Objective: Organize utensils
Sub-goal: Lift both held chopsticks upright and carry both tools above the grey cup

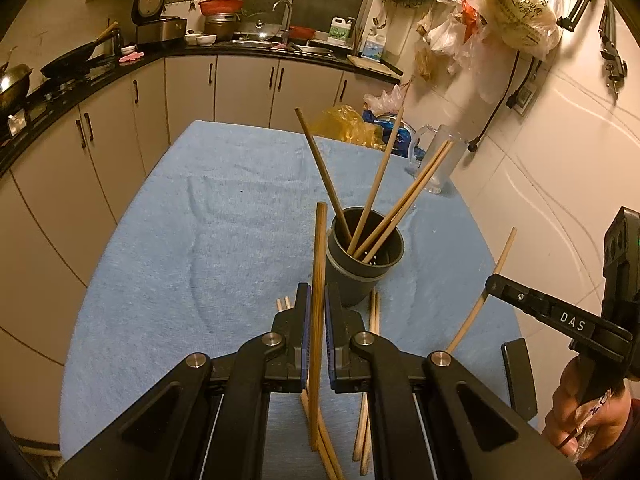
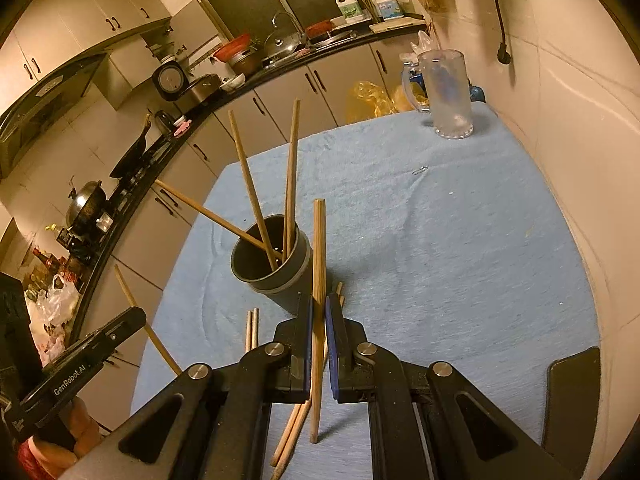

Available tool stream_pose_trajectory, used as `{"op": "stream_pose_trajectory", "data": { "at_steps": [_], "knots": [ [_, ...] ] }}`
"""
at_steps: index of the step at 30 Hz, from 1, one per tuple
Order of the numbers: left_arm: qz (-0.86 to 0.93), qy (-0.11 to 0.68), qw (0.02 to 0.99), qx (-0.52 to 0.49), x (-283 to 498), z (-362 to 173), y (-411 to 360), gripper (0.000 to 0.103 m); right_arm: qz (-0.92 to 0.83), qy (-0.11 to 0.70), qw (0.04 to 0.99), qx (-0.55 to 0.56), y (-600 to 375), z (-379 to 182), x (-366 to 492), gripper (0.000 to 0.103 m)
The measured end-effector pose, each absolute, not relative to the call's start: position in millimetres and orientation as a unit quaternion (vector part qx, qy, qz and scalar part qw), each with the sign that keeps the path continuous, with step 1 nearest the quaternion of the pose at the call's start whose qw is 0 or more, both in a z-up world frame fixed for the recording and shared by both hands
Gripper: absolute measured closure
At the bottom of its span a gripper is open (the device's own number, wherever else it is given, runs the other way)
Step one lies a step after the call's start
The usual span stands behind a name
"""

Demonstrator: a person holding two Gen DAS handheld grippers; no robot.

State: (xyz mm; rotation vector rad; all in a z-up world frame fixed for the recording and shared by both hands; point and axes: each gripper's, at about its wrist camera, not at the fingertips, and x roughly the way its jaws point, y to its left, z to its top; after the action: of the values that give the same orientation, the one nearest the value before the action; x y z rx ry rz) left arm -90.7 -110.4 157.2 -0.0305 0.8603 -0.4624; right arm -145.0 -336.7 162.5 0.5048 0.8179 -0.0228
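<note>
A dark grey holder cup point(image 1: 362, 276) point(image 2: 280, 276) stands on the blue cloth with several wooden chopsticks point(image 1: 372, 196) point(image 2: 256, 188) leaning in it. My left gripper point(image 1: 317, 300) is shut on one chopstick point(image 1: 319, 248), held upright just in front of the cup. My right gripper point(image 2: 319, 308) is shut on another chopstick point(image 2: 319, 248), also upright, right of the cup. The right gripper also shows in the left wrist view point(image 1: 490, 282) with its chopstick point(image 1: 496, 268). Loose chopsticks point(image 1: 372, 360) point(image 2: 252, 328) lie on the cloth under the grippers.
A clear plastic mug point(image 1: 436, 160) point(image 2: 448, 92) stands at the table's far right corner beside yellow bags point(image 1: 352, 126). A wall runs along the right side. A black flat object point(image 2: 572, 396) lies at the near right edge. Kitchen counters point(image 1: 100, 76) curve behind and left.
</note>
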Motion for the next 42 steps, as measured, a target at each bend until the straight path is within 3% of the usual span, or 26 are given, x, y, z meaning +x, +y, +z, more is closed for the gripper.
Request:
{"op": "stream_pose_trajectory", "data": {
  "at_steps": [29,42],
  "knots": [
    [-0.221,0.378,0.899,-0.026,-94,194,-127,0.097,-0.003,0.354,0.901,0.249,-375,196,-160,0.097],
    [-0.226,0.345,0.91,-0.044,-85,237,-115,0.097,-0.005,0.325,0.908,0.265,-387,223,-160,0.097]
  ]
}}
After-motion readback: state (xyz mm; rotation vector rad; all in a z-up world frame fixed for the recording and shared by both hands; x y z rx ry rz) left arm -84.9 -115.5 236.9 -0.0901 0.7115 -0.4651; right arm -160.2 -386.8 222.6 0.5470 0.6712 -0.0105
